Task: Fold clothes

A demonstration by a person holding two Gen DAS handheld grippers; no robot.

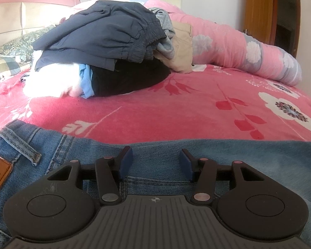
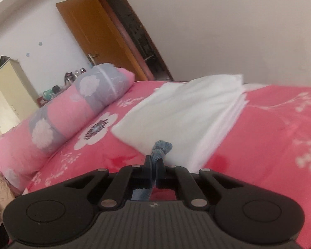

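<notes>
Denim bunch [image 2: 160, 149] pinched in pressed-together right gripper [image 2: 153, 161], jeans [image 1: 155, 151] waistband crosswise under half-spread, empty left gripper [image 1: 156, 162].

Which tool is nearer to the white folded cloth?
Right. The right tool, shut on a bit of denim, is just in front of the white cloth. The left tool sits open over the jeans; the cloth is not in its view.
</notes>
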